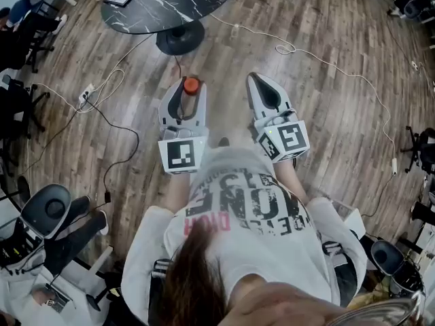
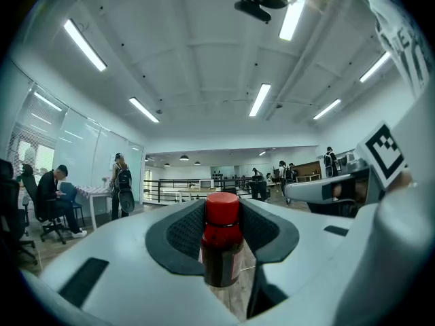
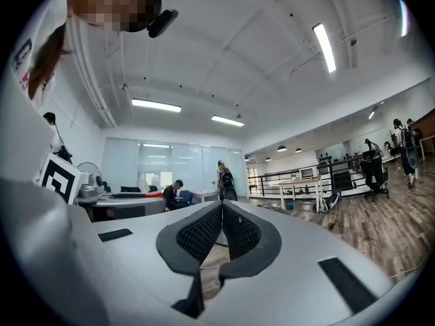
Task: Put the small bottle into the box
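- The small bottle, a dark cylindrical body under a smooth red cap, stands upright, clamped between the black meshed pads of the left tongs, clear of the floor.
- The right tongs hold nothing; their pads meet at the tips.
- Below lies a wood-plank floor crossed by white cables; a round black marbled table stands ahead.
- The head view shows only the bottle's cap; the gripper views add ceiling strip lights and a railing.

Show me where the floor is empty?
Bare brown wooden floor lies between the right hand-held gripper and the thin white cable. Left is crowded: black cables, white power strip, grey office chair.
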The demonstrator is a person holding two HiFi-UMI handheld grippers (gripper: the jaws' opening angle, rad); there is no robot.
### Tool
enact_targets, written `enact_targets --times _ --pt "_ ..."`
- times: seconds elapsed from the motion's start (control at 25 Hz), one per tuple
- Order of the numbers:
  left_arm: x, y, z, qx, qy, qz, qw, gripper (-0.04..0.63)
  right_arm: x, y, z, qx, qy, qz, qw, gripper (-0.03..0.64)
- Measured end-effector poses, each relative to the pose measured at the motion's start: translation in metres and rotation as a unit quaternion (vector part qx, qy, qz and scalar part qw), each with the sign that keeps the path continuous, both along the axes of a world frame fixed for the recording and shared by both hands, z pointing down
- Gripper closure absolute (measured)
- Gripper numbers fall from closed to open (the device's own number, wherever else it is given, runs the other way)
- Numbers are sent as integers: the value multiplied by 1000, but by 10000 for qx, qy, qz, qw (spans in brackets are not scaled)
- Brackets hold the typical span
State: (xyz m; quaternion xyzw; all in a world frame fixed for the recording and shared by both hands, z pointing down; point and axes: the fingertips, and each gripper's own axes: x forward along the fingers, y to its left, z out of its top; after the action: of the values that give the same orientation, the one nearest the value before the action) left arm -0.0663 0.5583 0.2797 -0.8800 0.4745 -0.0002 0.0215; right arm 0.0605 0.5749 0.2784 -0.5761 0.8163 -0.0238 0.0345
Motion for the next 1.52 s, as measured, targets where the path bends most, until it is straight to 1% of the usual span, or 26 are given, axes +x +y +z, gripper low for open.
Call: enact_targets --times 0.4,0.76,0.92,1.16,1.36,1.52 --pt "8 -6 -1 -12 38 -31 10000 449 7 -9 2 -53 8 -122 9999 615" --pt "6 -10 8 -252 19 -25 9997 449 1 -13 8 -107 -159 -282 9994 615" --pt "3 -24 10 -252 44 -24 9997 449 -2 -23 12 -192 -186 -305 9992 615" --pt "-1 -60 19 -275 89 35 9996 449 -1 -56 16 -281 -133 -217 9993 615" --pt "-11 -115 15 -218 122 35 9997 449 -15 -108 16 -299 16 -311 9991 614" --pt "-21 -162 1 -148 160 88 9997 449 -24 -155 12 -376 132 -264 9989 615"
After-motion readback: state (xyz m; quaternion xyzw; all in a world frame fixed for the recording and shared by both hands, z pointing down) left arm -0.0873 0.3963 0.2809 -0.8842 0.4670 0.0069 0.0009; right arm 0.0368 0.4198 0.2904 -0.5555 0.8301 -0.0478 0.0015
